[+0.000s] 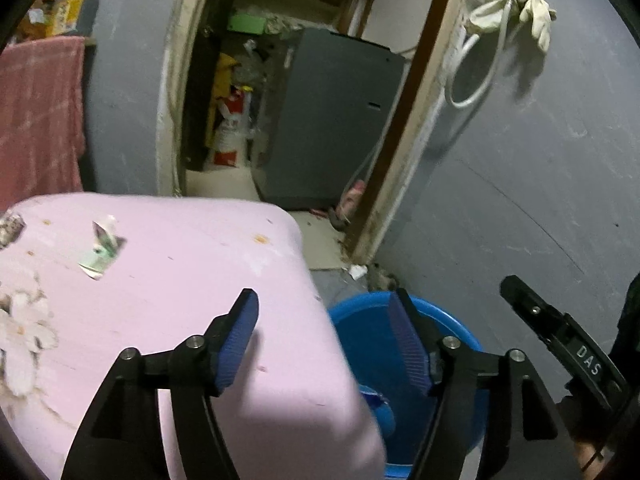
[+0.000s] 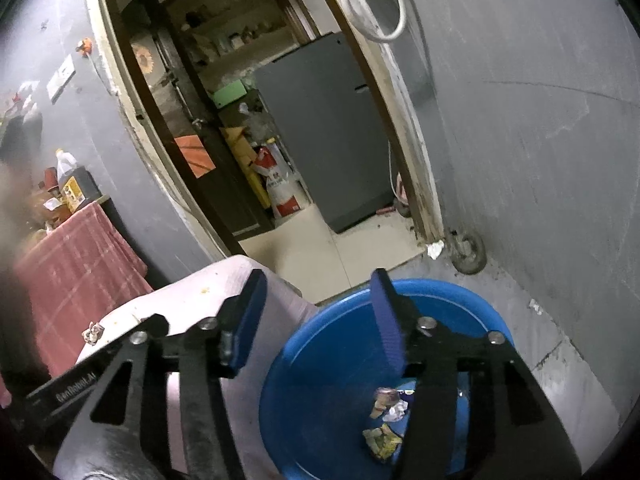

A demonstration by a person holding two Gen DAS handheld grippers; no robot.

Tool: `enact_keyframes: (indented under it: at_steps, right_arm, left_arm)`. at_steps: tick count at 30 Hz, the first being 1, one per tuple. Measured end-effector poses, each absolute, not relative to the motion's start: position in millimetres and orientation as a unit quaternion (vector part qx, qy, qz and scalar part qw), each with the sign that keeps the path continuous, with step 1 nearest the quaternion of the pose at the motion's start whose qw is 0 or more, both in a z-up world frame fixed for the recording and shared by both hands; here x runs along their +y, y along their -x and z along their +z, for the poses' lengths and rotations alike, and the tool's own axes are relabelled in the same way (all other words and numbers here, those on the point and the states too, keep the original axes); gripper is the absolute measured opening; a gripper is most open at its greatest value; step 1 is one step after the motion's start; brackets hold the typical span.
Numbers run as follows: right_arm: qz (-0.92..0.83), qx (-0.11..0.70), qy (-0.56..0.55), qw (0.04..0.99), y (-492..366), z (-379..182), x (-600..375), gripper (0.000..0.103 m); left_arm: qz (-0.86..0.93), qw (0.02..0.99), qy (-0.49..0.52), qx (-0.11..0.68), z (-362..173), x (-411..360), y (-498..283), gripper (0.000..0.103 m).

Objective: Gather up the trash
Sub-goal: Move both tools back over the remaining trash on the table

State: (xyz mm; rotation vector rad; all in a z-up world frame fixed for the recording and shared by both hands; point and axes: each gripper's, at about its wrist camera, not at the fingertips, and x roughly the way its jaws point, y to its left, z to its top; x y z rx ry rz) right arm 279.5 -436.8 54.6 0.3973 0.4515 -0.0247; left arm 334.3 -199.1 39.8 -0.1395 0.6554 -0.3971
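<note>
A blue plastic tub [image 2: 344, 344] stands on the floor beside a pink-covered table [image 1: 180, 280]; it also shows in the left wrist view [image 1: 360, 328]. Several crumpled wrappers [image 2: 384, 424] lie in the bottom of the tub. A crumpled green-and-white wrapper [image 1: 100, 250] lies on the pink cover, and another small scrap [image 2: 93, 332] sits near the table's edge. My left gripper [image 1: 324, 340] is open and empty, over the table's corner and the tub. My right gripper [image 2: 318, 320] is open and empty above the tub's near rim; it shows at the right of the left wrist view [image 1: 560, 328].
A doorway opens ahead onto a grey cabinet [image 2: 324, 128] and a red-and-white sack [image 2: 280, 188]. A grey wall [image 2: 540, 140] runs along the right. A red cloth-covered stand [image 2: 76, 264] with bottles is at the left. A white scrap [image 2: 435, 249] lies by the door frame.
</note>
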Motion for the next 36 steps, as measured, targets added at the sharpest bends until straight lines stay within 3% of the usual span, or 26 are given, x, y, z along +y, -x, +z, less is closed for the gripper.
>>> enact_keyframes:
  at_steps: [2,7,11,15,36]
  right_arm:
    - [-0.009,0.214,-0.192,0.958,-277.9,57.6,-434.3,0.066]
    - [0.0,0.19,-0.183,0.965,-275.6,63.8,-425.3,0.087]
    - [0.004,0.16,-0.168,0.973,-268.8,70.7,-415.7,0.097]
    - [0.017,0.126,-0.15,0.98,-259.9,78.2,-405.0,0.103]
    - [0.052,0.07,-0.107,0.991,-253.8,95.8,-349.0,0.103]
  left_arm:
    - [-0.184,0.931,0.07,0.307,44.5,-191.2,-330.8,0.078]
    - [-0.161,0.944,0.076,0.279,53.1,-173.0,-319.5,0.087]
    - [-0.137,0.956,0.078,0.246,62.4,-157.9,-310.2,0.097]
    - [-0.125,0.964,0.075,0.221,68.4,-147.6,-302.0,0.098]
    - [-0.081,0.978,0.067,0.18,82.6,-86.2,-282.0,0.099]
